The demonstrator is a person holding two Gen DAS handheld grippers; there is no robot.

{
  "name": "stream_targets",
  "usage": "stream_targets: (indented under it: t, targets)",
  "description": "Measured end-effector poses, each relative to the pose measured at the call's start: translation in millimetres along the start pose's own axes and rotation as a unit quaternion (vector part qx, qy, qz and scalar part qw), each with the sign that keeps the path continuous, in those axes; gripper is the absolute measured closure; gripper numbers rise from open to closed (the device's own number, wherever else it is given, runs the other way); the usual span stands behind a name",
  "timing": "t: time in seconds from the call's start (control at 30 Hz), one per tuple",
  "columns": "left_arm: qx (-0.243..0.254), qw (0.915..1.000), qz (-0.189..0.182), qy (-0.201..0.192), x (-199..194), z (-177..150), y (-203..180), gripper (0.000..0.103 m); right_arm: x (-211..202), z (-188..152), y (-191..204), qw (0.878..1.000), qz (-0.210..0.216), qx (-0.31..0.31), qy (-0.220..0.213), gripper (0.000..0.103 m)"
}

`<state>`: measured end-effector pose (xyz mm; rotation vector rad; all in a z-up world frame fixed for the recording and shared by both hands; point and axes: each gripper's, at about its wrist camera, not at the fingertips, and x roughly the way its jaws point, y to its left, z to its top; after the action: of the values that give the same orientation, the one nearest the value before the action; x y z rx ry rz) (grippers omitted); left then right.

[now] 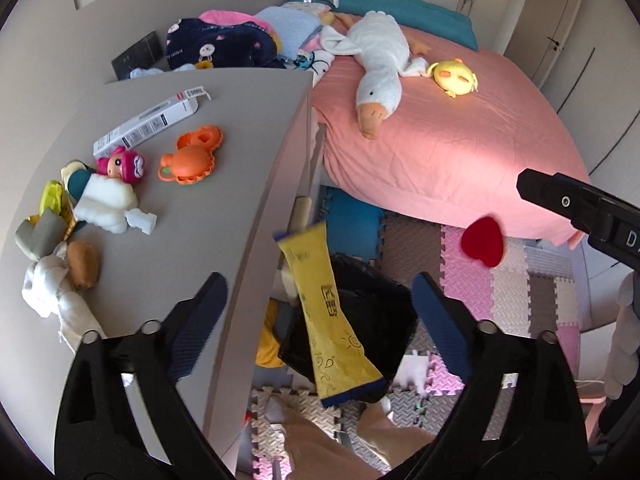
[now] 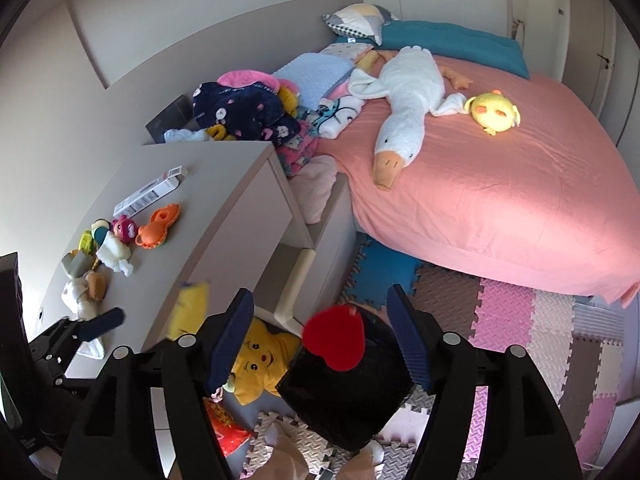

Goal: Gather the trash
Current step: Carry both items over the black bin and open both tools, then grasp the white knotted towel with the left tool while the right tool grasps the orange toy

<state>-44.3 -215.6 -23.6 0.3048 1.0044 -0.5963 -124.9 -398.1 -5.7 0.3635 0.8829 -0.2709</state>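
Below and ahead of both sets of jaws, the black-lined trash bin [image 2: 348, 392] is seen on the foam floor mat [image 2: 512, 320], beside the grey cabinet [image 1: 192, 216]. The left gripper [image 1: 320, 320] is spread wide, nothing pinched; the yellow wrapper [image 1: 332, 316] is caught between its jaws, untouched and blurred, apparently falling toward the bin. The right gripper [image 2: 324, 336] is likewise parted, and the red heart-shaped piece [image 2: 334, 338] hangs free between its jaws, above the bin mouth. The long wrapper could be tipped off the rim onto the mat; the light heart could drift aside.
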Motion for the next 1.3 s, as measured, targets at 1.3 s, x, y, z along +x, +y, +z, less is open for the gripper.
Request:
stream_targets:
  t: [1.3]
  targets:
    - [-0.089,0.9930,0.077,0.003,-22,-25,90,0.011,33,7,81,0.996,0.063,-0.061,0.023,0.032]
